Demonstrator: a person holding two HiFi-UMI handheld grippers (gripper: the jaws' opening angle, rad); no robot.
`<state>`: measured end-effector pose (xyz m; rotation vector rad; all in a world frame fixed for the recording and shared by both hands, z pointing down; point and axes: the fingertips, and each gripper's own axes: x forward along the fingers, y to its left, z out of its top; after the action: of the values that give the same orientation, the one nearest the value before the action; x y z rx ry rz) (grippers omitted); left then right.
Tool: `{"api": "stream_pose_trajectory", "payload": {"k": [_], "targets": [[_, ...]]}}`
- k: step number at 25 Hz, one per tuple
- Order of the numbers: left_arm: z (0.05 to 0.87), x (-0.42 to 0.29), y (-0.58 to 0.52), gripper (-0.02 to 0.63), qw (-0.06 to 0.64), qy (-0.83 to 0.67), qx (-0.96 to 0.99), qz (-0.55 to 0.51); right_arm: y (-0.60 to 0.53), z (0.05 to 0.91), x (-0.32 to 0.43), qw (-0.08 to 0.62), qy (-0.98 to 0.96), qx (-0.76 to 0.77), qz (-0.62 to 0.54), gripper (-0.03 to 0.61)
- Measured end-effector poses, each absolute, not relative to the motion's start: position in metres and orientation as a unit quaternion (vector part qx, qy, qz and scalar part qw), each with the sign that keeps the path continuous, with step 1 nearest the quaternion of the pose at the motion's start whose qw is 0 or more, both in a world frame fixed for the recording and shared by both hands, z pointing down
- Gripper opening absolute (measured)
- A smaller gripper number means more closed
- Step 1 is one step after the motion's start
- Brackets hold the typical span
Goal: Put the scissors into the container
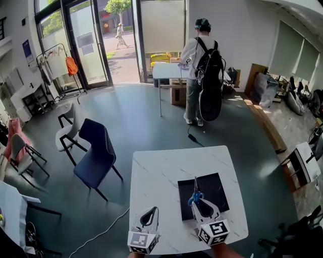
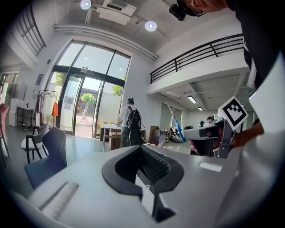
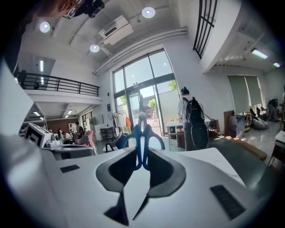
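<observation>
The right tool (image 1: pixel 198 202) pinches the blue scissors (image 1: pixel 195 191) by the handles; I would lower them flat into the black container (image 1: pixel 218 185).

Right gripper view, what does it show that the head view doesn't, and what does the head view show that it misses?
Only the right gripper view: the ceiling lights, the balcony railing, and a close look at the right gripper, its jaws closed on the blue handles of the scissors.
Only the head view: the black container on the white table, under the scissors as seen from above.
Both: the scissors in the right gripper, the white table, the person with the backpack and the glass doors.
</observation>
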<state>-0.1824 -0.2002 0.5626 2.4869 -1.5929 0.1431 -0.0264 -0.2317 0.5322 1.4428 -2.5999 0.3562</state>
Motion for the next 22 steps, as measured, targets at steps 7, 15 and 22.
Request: {"api": "stream_pose_trajectory", "payload": {"k": [7,15,22], "targets": [[0.575,-0.177,-0.211,0.009,0.096,-0.536,0.836,0.060,-0.242,0.565,-0.012,0.102,-0.853,0.489,0.151,0.080],[0.581,-0.166,-0.218,0.009,0.117,-0.523,0.843,0.056,-0.255,0.624,-0.002,0.179,-0.823,0.498,0.206,0.080],[0.592,-0.170,-0.211,0.009,0.117,-0.526,0.840,0.065,-0.260,0.676,0.000,0.232,-0.778,0.505,0.293,0.080]]}}
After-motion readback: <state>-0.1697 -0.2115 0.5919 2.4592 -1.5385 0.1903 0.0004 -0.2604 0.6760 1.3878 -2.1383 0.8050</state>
